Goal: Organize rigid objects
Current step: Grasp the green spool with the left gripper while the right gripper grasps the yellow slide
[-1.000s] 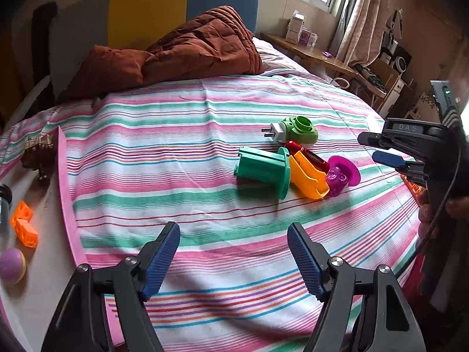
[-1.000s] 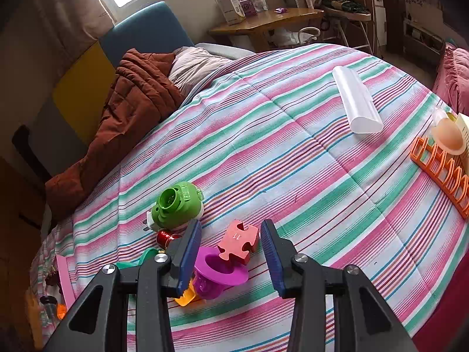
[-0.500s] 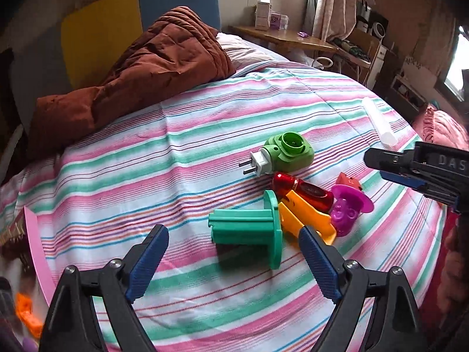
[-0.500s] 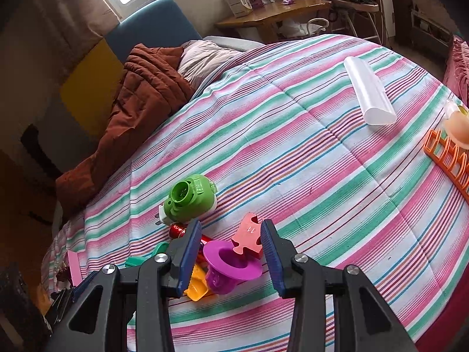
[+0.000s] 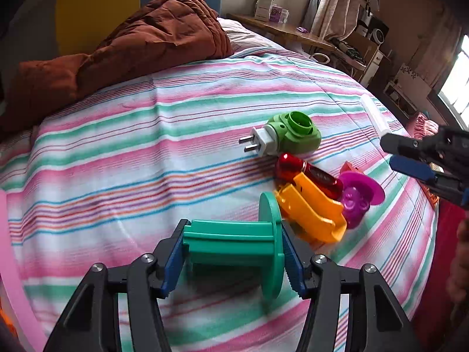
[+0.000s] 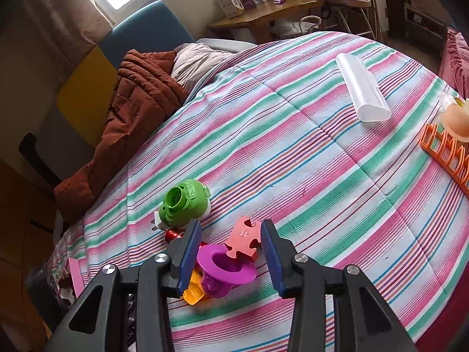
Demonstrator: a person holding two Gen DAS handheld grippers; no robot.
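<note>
A teal spool (image 5: pixel 234 243) lies on its side on the striped bedspread (image 5: pixel 146 152). My left gripper (image 5: pixel 234 227) is closing on it, one pad on each end. Just right of it lie an orange piece (image 5: pixel 310 211), a red bottle (image 5: pixel 307 173), a purple cup (image 5: pixel 357 196) and a green plug-in device (image 5: pixel 290 135). In the right wrist view my right gripper (image 6: pixel 231 226) hovers open over the purple cup (image 6: pixel 225 267) and a pink puzzle piece (image 6: pixel 244 239), touching neither. The green device (image 6: pixel 183 202) lies behind them.
A brown quilt (image 5: pixel 132 44) is heaped at the bed's head. A white tube (image 6: pixel 362 91) and an orange rack (image 6: pixel 445 152) lie on the far right of the bed. A pink tray edge (image 5: pixel 8 249) runs along the left. A wooden desk (image 6: pixel 263 14) stands beyond.
My left gripper came forward and down to the teal spool, opened wider, then closed its pads onto the spool's ends. The right gripper has stayed in place, still open.
</note>
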